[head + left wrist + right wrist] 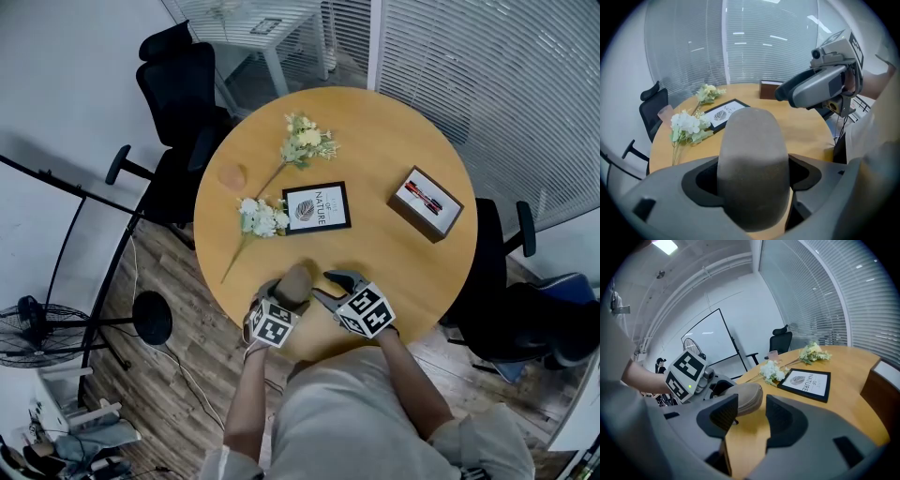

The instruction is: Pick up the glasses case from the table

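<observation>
The glasses case (295, 284) is a rounded grey-brown felt case. My left gripper (284, 298) is shut on it near the table's front edge, and the case sticks out forward past the jaws. In the left gripper view the case (752, 164) fills the gap between both jaws of the left gripper (753, 180). My right gripper (330, 286) hovers just to the right of the case with its jaws apart and nothing between them. In the right gripper view the case (746, 398) shows held by the left gripper beyond the open right gripper (751, 420).
On the round wooden table (375, 141) lie a black-framed picture (316, 207), two sprays of white flowers (262, 217), a small pink cup (232, 175) and a brown box (426, 203) with pens. Black office chairs (178, 94) stand round the table. A fan (28, 333) stands at the left.
</observation>
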Demonstrator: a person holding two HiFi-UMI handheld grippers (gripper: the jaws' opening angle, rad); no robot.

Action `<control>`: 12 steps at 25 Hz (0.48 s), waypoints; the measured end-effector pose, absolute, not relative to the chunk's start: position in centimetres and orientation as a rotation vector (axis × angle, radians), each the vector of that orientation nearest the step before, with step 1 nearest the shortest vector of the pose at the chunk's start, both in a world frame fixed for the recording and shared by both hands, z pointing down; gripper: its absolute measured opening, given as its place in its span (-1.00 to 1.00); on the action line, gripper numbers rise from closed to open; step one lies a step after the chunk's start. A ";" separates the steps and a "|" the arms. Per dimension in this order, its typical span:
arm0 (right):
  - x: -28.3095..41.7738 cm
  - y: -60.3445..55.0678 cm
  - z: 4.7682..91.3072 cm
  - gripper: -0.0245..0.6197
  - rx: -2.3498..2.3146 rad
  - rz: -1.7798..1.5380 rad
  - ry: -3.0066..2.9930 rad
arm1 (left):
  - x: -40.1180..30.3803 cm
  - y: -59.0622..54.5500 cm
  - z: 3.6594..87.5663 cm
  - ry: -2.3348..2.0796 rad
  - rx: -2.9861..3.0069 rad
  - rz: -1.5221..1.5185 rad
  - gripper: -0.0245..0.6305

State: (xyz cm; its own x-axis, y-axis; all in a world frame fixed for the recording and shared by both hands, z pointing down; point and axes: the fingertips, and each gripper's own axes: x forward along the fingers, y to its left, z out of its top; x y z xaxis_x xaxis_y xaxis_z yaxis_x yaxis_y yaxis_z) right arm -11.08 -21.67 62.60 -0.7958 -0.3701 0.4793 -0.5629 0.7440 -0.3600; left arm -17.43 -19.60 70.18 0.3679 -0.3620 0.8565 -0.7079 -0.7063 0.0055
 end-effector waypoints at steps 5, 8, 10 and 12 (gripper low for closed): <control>-10.9 -21.4 62.5 -0.36 0.711 0.690 -2.563 | -17.0 -20.4 67.1 -1.010 2.308 1.144 0.23; -10.6 -21.3 62.5 -0.36 0.720 0.695 -2.562 | -16.8 -20.7 65.4 -1.050 2.323 1.046 0.23; -10.4 -21.1 62.5 -0.36 0.722 0.702 -2.562 | -16.7 -20.8 64.4 -1.077 2.324 0.972 0.23; -10.4 -20.9 62.6 -0.36 0.715 0.704 -2.562 | -16.9 -20.9 63.5 -1.106 2.316 0.896 0.23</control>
State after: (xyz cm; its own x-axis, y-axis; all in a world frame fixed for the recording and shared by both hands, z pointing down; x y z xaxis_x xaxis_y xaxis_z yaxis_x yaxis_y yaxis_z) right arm -10.39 -20.92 62.61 -0.7949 -0.3687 0.4819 -0.5631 0.7441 -0.3595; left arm -16.88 -20.93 63.48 0.4759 -0.5270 0.7041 -0.7979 -0.5954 0.0937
